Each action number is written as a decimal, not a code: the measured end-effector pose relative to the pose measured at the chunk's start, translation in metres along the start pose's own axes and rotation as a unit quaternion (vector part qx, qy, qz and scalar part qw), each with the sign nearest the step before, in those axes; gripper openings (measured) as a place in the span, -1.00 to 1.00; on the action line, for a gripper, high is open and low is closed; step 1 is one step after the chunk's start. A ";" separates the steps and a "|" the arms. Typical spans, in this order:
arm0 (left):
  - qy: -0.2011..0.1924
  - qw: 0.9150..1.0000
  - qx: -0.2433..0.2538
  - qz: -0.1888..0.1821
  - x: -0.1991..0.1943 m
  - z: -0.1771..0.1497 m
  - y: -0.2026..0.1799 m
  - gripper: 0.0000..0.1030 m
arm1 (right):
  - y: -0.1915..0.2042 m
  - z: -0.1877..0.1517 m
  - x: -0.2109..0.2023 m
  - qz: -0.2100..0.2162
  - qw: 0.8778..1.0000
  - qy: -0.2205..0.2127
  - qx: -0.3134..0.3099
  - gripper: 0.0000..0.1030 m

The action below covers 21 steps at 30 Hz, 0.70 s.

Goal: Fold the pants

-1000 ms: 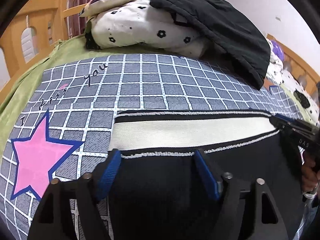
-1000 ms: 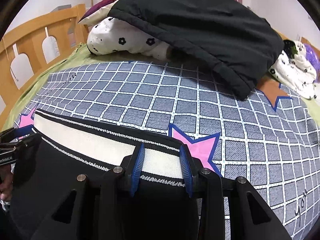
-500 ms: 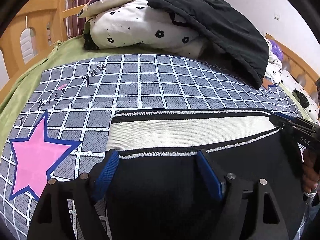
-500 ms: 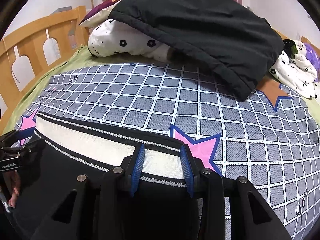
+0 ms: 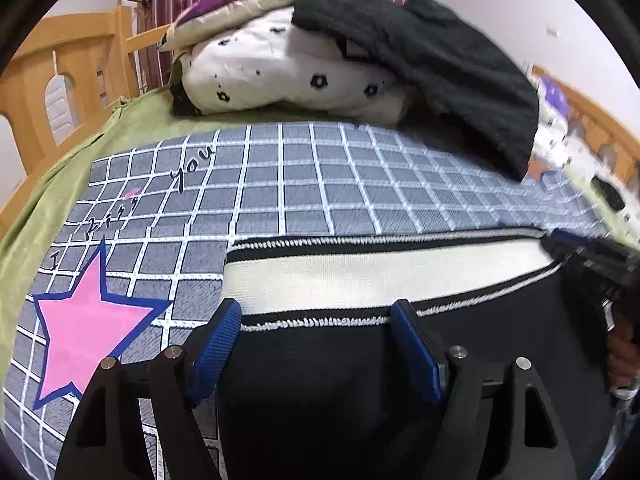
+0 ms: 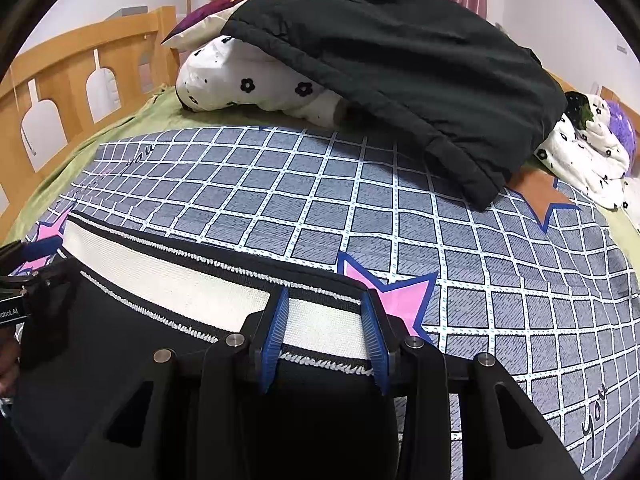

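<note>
Pants (image 5: 360,392) lie on the bed, on its grey checked cover (image 5: 320,184), with the white waistband (image 5: 380,276) turned toward the pillow pile (image 6: 256,80) at the head. We have the left tongs (image 5: 316,340) spread wide over the waistband's left end, gripping nothing. Our right tongs (image 6: 326,336) straddle the waistband near its right end; the fingers sit either side of the cloth, but we cannot tell whether they pinch it. We judge the fold barely begun or partway: only the waist end shows, smooth and flat, and the legs are out of view, so we cannot say whether any fold is made. A black jacket (image 6: 400,60) drapes over the pillow pile, well apart from the waistband.
</note>
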<state>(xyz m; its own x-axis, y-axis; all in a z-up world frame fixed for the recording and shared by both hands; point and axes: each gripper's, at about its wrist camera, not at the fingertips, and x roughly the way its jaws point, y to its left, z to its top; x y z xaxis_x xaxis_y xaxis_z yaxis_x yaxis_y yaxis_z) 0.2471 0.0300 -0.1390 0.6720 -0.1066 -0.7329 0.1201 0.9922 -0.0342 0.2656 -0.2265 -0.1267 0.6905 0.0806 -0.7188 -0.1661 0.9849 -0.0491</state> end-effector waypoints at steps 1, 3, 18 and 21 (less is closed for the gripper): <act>0.001 1.000 0.003 0.002 0.001 0.000 -0.001 0.49 | 0.000 0.000 0.000 0.000 1.000 0.000 0.000 -0.27; 0.000 1.000 0.003 0.000 0.001 0.000 -0.001 0.49 | 0.000 0.000 0.000 -0.002 1.000 -0.001 -0.001 -0.27; 0.037 0.999 -0.023 -0.017 -0.021 -0.016 0.003 0.48 | 0.001 -0.011 -0.033 0.006 1.000 0.017 -0.020 -0.10; 0.051 0.998 -0.022 -0.021 -0.032 -0.027 -0.002 0.48 | 0.000 -0.030 -0.048 0.010 0.999 0.036 -0.032 -0.09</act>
<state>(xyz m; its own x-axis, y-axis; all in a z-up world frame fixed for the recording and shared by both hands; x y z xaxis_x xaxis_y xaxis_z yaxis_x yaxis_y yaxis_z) 0.2054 0.0332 -0.1343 0.5892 -0.1427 -0.7953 0.1119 0.9892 -0.0946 0.2112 -0.2349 -0.1134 0.6339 0.0874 -0.7685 -0.2264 0.9710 -0.0763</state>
